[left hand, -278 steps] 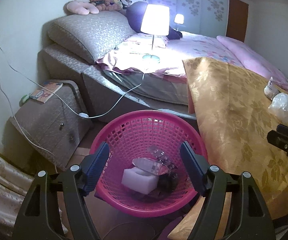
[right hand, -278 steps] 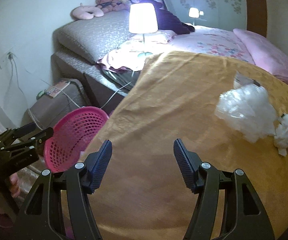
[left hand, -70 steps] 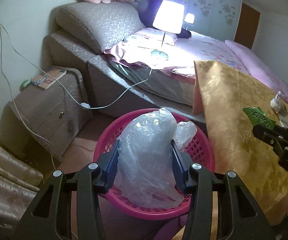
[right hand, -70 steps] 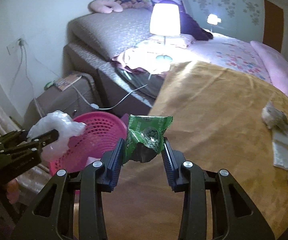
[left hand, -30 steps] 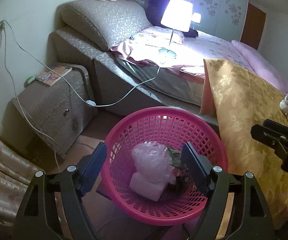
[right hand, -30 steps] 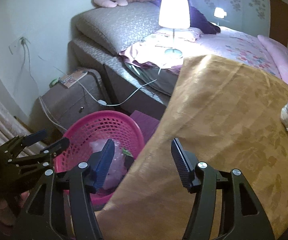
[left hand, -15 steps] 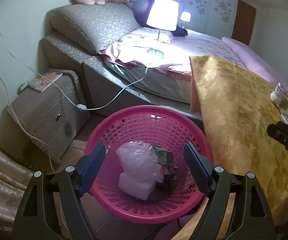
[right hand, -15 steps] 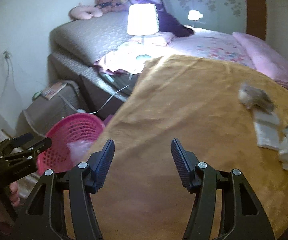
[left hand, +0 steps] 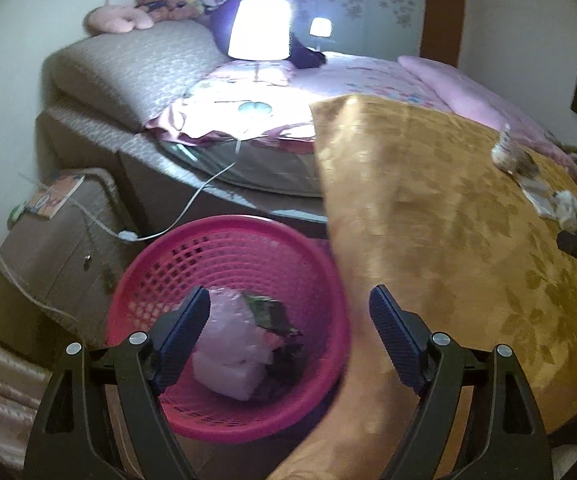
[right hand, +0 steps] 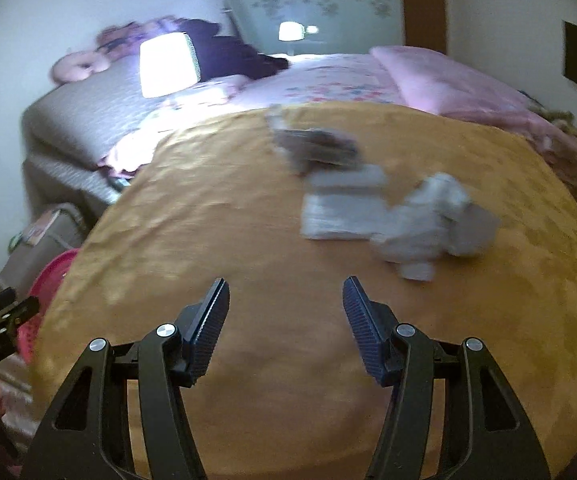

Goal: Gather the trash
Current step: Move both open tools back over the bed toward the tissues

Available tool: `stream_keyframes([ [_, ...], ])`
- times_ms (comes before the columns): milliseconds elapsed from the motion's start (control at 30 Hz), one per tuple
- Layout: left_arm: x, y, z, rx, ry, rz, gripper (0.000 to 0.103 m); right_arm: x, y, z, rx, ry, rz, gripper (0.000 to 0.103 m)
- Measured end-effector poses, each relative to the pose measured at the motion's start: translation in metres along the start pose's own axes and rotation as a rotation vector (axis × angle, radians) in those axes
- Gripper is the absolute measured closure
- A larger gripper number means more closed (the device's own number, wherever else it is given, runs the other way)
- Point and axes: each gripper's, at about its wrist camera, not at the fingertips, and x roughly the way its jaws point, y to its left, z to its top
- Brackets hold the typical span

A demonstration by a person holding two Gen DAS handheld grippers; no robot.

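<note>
1. trash sits in two places around the pink basket (left hand: pixel 224 264): some inside it, some well apart on the gold cloth of the table (left hand: pixel 428 240).
2. inside the basket lie a crumpled clear plastic bag (left hand: pixel 228 320), a white block (left hand: pixel 228 372) under it and a green wrapper (left hand: pixel 270 312) just beside the bag.
3. left hand-held gripper (left hand: pixel 288 332) hangs above the basket with its jaws spread wide and nothing between them; one finger is over the basket's inside, the other over the table edge next to the basket.
4. right hand-held gripper (right hand: pixel 286 320) is over the table, away from the basket, jaws parted and empty.
5. far from the basket on the table lie a brownish wrapper (right hand: pixel 312 148), a flat white sheet (right hand: pixel 340 208) and a crumpled white tissue (right hand: pixel 432 220); the sheet touches both, though blur hides the detail.
6. behind the basket stand a brown nightstand (left hand: pixel 60 240) and the bed (left hand: pixel 328 76), with a lit lamp (left hand: pixel 259 28) on the bed.
7. a white cable (left hand: pixel 176 216) runs from the lamp down to just behind the basket's rim.
</note>
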Motion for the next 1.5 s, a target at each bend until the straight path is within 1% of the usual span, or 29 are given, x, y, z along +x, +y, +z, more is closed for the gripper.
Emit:
stream_keyframes([
  [133,0.002,-0.019,0.003,0.043,0.002,-0.025,0.024,-0.004,-0.025,-0.004,0.037,-0.007,-0.046,0.046],
  [333,0.004,-0.05,0.013,0.088,-0.007,-0.071,0.024,-0.009,-0.051,-0.012,0.062,-0.022,-0.103,0.046],
  [567,0.012,-0.103,0.028,0.154,-0.007,-0.142,0.024,-0.015,-0.075,-0.022,0.092,-0.023,-0.138,0.046],
  [733,0.024,-0.139,0.041,0.183,0.01,-0.196,0.024,-0.017,-0.09,-0.025,0.118,-0.025,-0.152,0.046],
  [933,0.037,-0.18,0.056,0.212,0.029,-0.252,0.024,-0.019,-0.096,-0.027,0.125,-0.029,-0.15,0.046],
  [1133,0.048,-0.218,0.072,0.254,0.028,-0.293,0.024,-0.02,-0.097,-0.028,0.119,-0.038,-0.137,0.042],
  [1400,0.073,-0.249,0.084,0.261,0.08,-0.332,0.025,-0.02,-0.095,-0.03,0.109,-0.052,-0.132,0.039],
  [1500,0.078,-0.26,0.085,0.264,0.098,-0.358,0.025,-0.019,-0.094,-0.031,0.101,-0.058,-0.133,0.037],
])
